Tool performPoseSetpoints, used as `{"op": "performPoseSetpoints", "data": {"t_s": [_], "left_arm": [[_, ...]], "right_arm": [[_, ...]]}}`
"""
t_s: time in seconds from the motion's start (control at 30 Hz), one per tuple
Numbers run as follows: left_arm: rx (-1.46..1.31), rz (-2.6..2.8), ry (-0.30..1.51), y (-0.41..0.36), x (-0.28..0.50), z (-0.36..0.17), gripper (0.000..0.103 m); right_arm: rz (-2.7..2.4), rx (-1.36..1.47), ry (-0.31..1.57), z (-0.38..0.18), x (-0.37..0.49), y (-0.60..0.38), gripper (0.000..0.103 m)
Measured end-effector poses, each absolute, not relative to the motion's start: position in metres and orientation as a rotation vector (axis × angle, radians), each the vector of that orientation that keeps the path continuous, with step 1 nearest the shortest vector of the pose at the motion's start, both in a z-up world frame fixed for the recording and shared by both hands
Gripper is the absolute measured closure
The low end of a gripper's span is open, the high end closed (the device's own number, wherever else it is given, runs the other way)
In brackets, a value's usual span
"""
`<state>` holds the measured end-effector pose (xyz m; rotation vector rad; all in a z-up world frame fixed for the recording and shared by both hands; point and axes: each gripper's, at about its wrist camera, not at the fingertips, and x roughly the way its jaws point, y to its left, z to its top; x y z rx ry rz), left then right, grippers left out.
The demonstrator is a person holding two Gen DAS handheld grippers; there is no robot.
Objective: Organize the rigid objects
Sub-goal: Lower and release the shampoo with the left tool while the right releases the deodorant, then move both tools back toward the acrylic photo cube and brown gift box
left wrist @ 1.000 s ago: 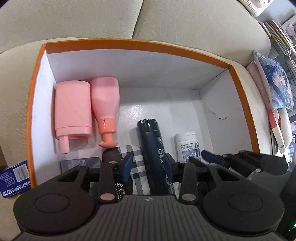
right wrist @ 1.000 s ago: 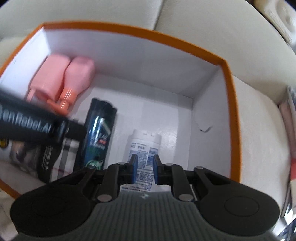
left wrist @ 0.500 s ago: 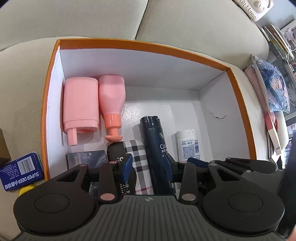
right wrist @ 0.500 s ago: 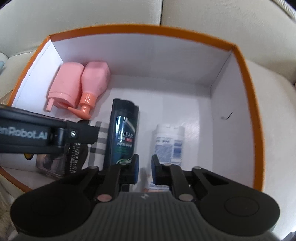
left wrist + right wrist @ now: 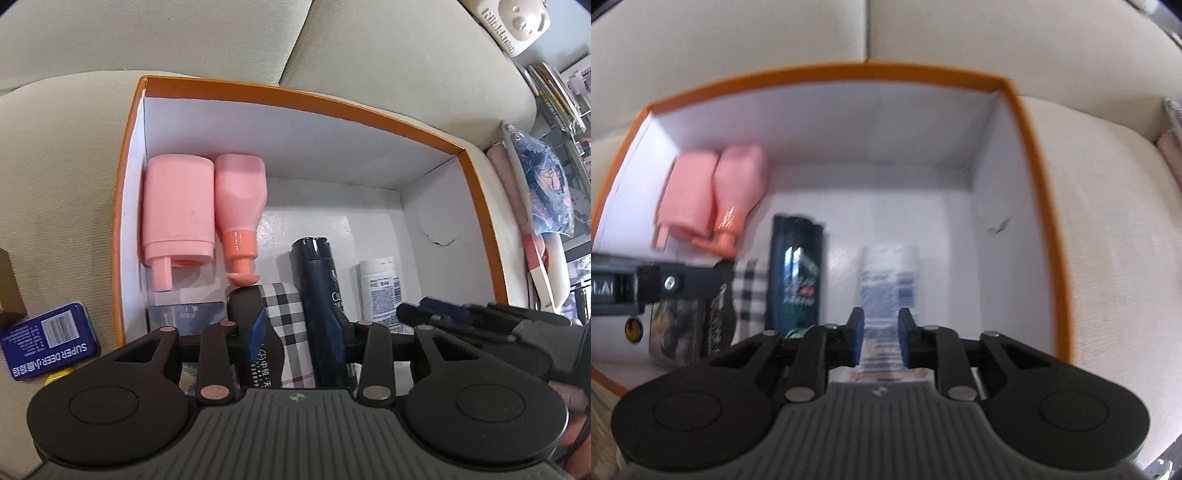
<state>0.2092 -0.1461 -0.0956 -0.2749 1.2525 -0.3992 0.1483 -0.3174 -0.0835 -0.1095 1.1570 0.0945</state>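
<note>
The right claw (image 5: 881, 338) has just been opening; its jaws stand narrowly apart above the white bottle (image 5: 889, 275), seemingly not pressing it through the blur. The left claw (image 5: 297, 328) stands narrow over the dark bottle (image 5: 319, 295) and the plaid case (image 5: 282, 314), all lying in the orange box (image 5: 295, 98).

A cream sofa seat (image 5: 66, 177) carries an orange-rimmed white box (image 5: 295, 96) at its centre. At eight o'clock of the box, a blue tin (image 5: 48, 341) lies on the cushion, a small yellow object (image 5: 55, 377) just beside it at six o'clock.
</note>
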Motion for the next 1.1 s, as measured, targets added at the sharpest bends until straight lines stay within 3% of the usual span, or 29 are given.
{"op": "performPoseSetpoints", "data": {"t_s": [0.23,0.73,1.1], "left_arm": [[-0.273,-0.394,1.247,-0.148,0.212,-0.097,0.06],[-0.261,-0.402,1.236,-0.15,0.213,-0.101,0.06],[-0.241,-0.435,1.149,-0.135,0.196,-0.071,0.06]], "right_arm": [[0.101,-0.094,1.18,-0.092,0.173,-0.326,0.059],[0.185,-0.086,1.258,-0.11,0.188,-0.299,0.061],[0.153,-0.189,1.161,-0.075,0.168,-0.282,0.06]]}}
